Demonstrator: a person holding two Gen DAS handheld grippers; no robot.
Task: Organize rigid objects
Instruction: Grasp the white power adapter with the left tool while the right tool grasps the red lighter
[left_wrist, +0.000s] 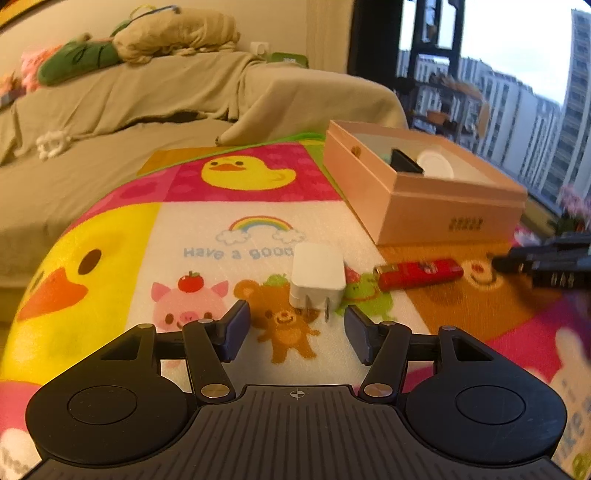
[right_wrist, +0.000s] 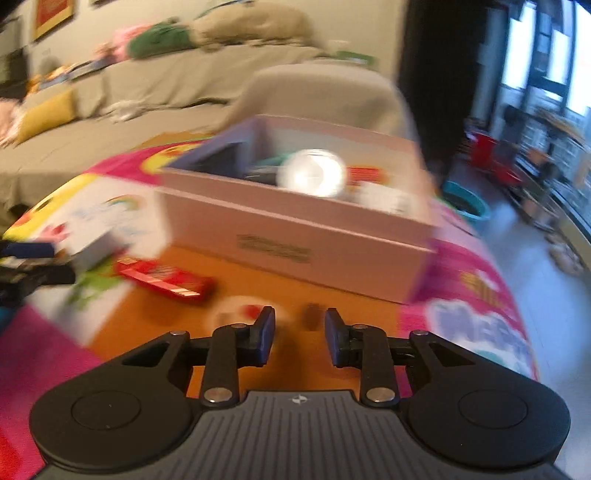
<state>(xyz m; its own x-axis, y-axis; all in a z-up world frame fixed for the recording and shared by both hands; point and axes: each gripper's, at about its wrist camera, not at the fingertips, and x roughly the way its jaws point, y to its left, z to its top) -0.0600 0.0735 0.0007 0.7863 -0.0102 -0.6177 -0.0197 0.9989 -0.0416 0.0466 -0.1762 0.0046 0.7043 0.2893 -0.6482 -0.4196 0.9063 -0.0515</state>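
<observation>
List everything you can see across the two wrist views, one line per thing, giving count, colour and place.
charger plug: one, white, on the mat just ahead of the left fingers, prongs toward the camera.
lighter: one, red, lying flat on the mat right of the plug.
box: one, pale pink, open, on the mat beyond the lighter.
round disc: one, white, inside the box.
black item: one, inside the box beside the disc.
mat: one, multicoloured cartoon print, under everything.
sofa: one, beige-covered, behind the mat.
left hand-held gripper: one, black, open, empty.
right hand-held gripper: one, black, open, empty.
</observation>
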